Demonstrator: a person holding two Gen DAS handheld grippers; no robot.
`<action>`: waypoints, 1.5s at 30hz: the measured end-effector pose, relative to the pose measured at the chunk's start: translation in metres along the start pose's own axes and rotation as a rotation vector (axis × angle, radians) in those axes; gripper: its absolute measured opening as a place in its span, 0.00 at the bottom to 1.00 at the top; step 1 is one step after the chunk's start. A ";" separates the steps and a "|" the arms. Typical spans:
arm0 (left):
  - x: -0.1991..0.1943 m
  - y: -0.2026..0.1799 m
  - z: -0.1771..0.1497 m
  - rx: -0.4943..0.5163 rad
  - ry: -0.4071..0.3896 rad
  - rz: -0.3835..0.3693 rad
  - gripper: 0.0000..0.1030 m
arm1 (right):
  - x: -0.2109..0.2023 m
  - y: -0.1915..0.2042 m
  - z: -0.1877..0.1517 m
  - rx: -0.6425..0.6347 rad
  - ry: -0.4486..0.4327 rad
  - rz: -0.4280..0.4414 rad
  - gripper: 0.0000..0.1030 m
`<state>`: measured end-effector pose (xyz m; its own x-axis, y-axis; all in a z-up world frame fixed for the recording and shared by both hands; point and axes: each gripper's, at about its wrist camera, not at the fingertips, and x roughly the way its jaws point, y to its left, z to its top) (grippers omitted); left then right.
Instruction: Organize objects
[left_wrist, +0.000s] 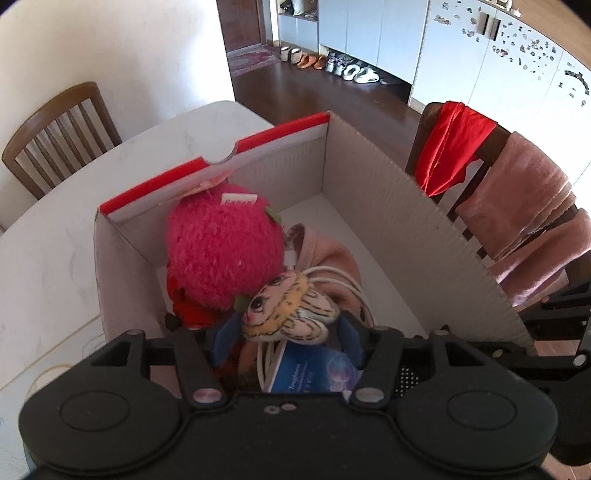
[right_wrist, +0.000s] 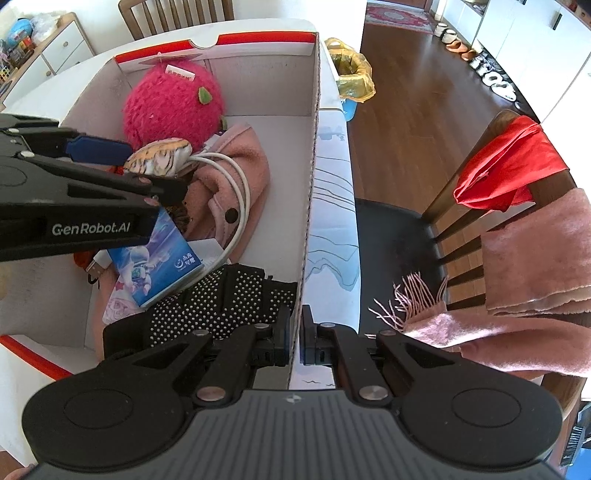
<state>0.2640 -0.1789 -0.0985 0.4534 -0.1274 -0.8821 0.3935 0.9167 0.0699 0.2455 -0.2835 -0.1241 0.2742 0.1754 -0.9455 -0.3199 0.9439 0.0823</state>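
The small plush tiger toy w/ yellow-striped body and big cartoon eyes (left_wrist: 288, 314) sits between my left gripper (left_wrist: 286, 334)'s blue pads, low inside the open white corrugated cardboard box w/ red-trimmed flap (left_wrist: 424, 206). Jaws are parted wider than the toy and the pads don't look pressed into it, so I read it as released, resting on the pile, not gripped. Placed there prob. bc this box is where the loose stuff is being gathered.

Right under and round the tiger: a coiled white charging cable (right_wrist: 236, 184) looped over a folded pink fleece garment w/ dark button (right_wrist: 229, 192); the tiger lies on top of both. Just behind it, touching, is the big fuzzy magenta strawberry-like plush w/ green leaf bits (left_wrist: 221, 251), leaning on the box's far wall. Toward me, below the tiger, a blue glossy carton w/ a cartoon astronaut print (right_wrist: 159, 258) lies tilted, partly under the cable.

My right gripper (right_wrist: 295, 343) is clamped shut on the box's near side wall, one finger inside, one outside — I judge that's to steady the box while the left hand works. Black fabric w/ white dots (right_wrist: 221, 295) lies in the box corner just beside that grip.

Outside: white marbled tabletop (left_wrist: 110, 177), and a wooden chair draped w/ red cloth and pink scarf (right_wrist: 517, 206) well apart on the right.
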 end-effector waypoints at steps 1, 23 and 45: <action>-0.001 0.001 -0.001 -0.001 -0.004 0.004 0.64 | 0.000 0.000 0.000 0.000 0.000 0.002 0.04; -0.079 0.030 -0.029 -0.138 -0.144 -0.002 0.84 | -0.004 -0.001 -0.002 -0.014 -0.006 0.021 0.06; -0.153 0.058 -0.076 -0.147 -0.297 0.009 0.97 | -0.090 0.014 -0.033 0.045 -0.248 -0.010 0.07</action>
<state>0.1570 -0.0775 0.0050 0.6781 -0.2042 -0.7060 0.2789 0.9603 -0.0098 0.1865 -0.2954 -0.0482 0.4930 0.2236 -0.8408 -0.2767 0.9565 0.0921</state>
